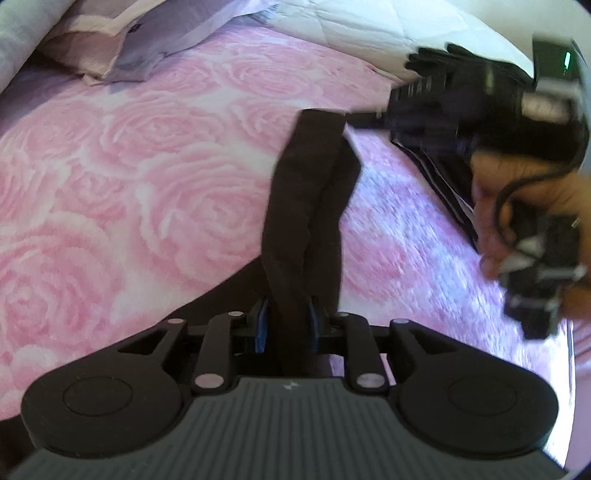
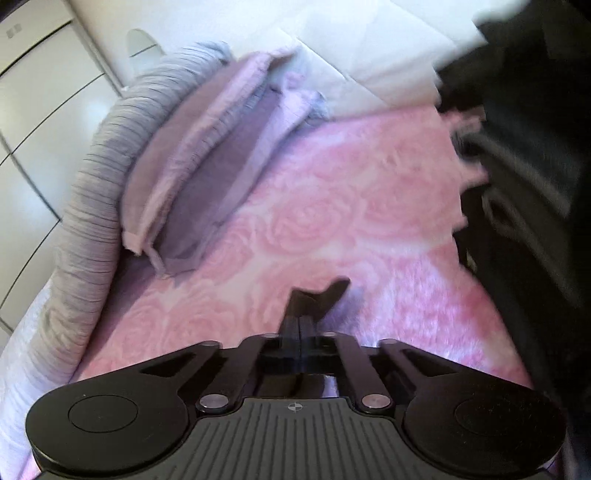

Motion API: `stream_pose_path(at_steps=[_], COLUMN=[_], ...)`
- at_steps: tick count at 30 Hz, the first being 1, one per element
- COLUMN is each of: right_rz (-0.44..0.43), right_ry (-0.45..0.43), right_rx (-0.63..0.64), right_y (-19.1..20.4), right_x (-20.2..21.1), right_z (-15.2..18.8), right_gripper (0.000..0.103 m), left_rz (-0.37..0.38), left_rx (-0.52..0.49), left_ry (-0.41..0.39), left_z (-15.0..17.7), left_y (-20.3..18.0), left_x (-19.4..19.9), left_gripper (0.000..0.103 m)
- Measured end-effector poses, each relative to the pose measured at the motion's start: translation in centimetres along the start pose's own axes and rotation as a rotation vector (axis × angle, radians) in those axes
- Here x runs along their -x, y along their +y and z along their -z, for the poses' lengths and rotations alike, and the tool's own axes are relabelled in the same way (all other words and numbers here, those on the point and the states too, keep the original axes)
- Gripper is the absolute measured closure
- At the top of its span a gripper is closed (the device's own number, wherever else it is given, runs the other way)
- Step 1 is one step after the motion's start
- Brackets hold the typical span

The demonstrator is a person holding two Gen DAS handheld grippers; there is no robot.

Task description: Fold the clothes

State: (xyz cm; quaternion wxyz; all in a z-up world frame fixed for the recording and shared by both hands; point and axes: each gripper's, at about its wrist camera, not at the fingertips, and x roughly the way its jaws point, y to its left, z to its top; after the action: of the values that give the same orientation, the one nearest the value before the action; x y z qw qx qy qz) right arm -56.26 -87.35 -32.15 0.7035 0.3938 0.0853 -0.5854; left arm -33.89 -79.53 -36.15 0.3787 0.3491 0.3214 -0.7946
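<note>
Jaws: left gripper (image 1: pixel 287 325) clamps a dark cloth strip (image 1: pixel 303 206) stretched above the pink rose-patterned blanket (image 1: pixel 129 192), right gripper (image 2: pixel 300 328) clenched on its far end; slender bite risks slipping under tension.

The scene is on a bed covered with a soft pink fleece blanket with a raised rose pattern (image 1: pixel 129 192). At its far end lies a folded lilac and purple pillowcase or cover (image 2: pixel 207 173) beside a long grey ribbed bolster (image 2: pixel 99 177), and a white quilted duvet (image 1: pixel 369 33) lies along the far edge of the blanket. Behind the bed stands a glossy white wardrobe with dark seams between its panels (image 2: pixel 40 92), and the light is bright and even.
</note>
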Motion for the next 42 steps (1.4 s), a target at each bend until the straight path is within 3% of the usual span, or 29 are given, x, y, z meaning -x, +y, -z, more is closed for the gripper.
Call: stream_pose_path(at_steps=[6,10,12,17,20,31,37,39,40,42], right_rz=[0.044,0.008,-0.013,-0.15,-0.186,-0.186,-0.266,-0.267,-0.26,-0.222], right_ry=[-0.116,0.001,0.067,0.237,0.307,0.413,0.352,0.335,0.328,0.281], right_rx=[0.186,0.2,0.204,0.021,-0.064,-0.326,-0.336,-0.317,-0.301,-0.225], right_y=[3.1,2.7,2.8,1.8,1.3,0.8,0.6,0.6,0.7,1.4], right_x=[7.2,6.0,3.9,-0.1,-2.0,-1.8,-4.0,-4.2,-4.1,-2.8], right_z=[-2.4,-1.4,-0.3,2.3,3.9,5.7,5.2,4.7,4.4,3.7], right_gripper=[0.103,0.102,0.098,0.061,0.056,0.056,0.056,0.069,0.095,0.098], left_rz=[0.026,-0.071,-0.11,-0.138,-0.131,-0.102,-0.085,-0.081,-0.077,-0.064], left_rx=[-0.205,-0.331,-0.32,-0.206,-0.174,-0.126,-0.116,-0.116,-0.12,-0.142], left_ry=[-0.015,0.0,0.003,-0.018,-0.019,-0.035,-0.044,-0.046,-0.047,-0.047], left_z=[0.5,1.0,1.0,1.2,1.3,1.8,2.0,2.1,2.2,2.3], left_y=[-3.7,-5.6,-5.4,-3.0,-2.2,-1.8,-1.7,-1.8,-1.9,-2.5], left_x=[0.9,0.1,-0.1,0.5,0.6,0.5,0.9,1.0,1.1,1.4], left_gripper=[0.078,0.077,0.077,0.074,0.074,0.074,0.073,0.073,0.073,0.073])
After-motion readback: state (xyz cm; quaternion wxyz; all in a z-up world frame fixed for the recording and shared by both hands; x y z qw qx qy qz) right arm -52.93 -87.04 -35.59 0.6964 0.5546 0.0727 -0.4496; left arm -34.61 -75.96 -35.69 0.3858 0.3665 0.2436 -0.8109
